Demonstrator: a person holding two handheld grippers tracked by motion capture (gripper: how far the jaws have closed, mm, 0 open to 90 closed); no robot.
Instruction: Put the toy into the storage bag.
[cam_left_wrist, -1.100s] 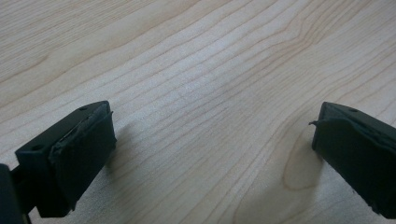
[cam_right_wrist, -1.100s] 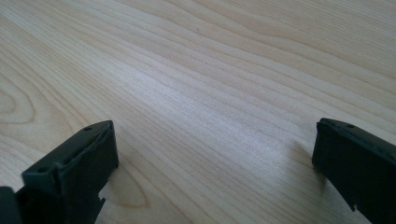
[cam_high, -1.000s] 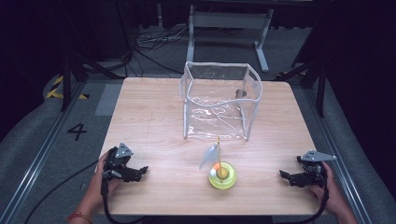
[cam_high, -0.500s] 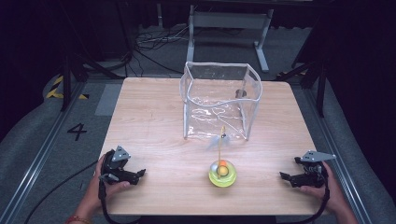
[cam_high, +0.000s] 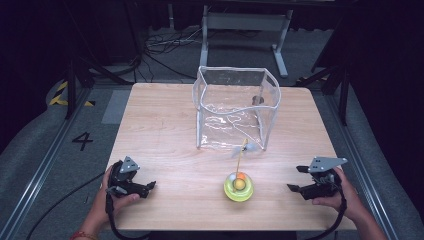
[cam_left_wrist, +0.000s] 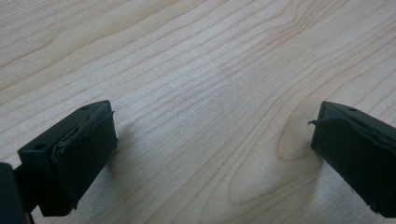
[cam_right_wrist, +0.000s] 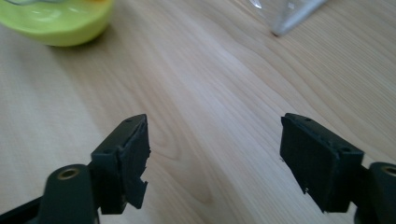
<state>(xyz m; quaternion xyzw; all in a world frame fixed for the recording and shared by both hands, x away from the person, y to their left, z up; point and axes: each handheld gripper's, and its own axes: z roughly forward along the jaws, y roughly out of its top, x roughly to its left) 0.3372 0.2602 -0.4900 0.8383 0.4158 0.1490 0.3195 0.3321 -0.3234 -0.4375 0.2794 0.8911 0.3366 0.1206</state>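
Observation:
A yellow-green bowl-shaped toy (cam_high: 238, 187) with small balls in it and a thin upright stick (cam_high: 242, 152) stands at the front middle of the wooden table (cam_high: 165, 130). Behind it is a clear plastic open-top container (cam_high: 235, 107). My left gripper (cam_high: 149, 189) rests low at the front left, open, with bare wood between its jaws (cam_left_wrist: 212, 140). My right gripper (cam_high: 294, 178) is held at the front right, pointing at the toy, open. Its jaws have just been closing and nothing is between them (cam_right_wrist: 215, 154). The toy's green rim (cam_right_wrist: 60, 21) shows ahead of it.
The container's lower corner (cam_right_wrist: 289, 14) is ahead and to the right in the right gripper view. Bare wood lies between both grippers and the toy. Beyond the table's edges are grey floor, cables and a metal stand (cam_high: 245, 30).
My right gripper has lifted a little and shifted toward the toy, its jaws narrower. The toy's stick has swung from leaning left toward leaning right. My left gripper has stayed put.

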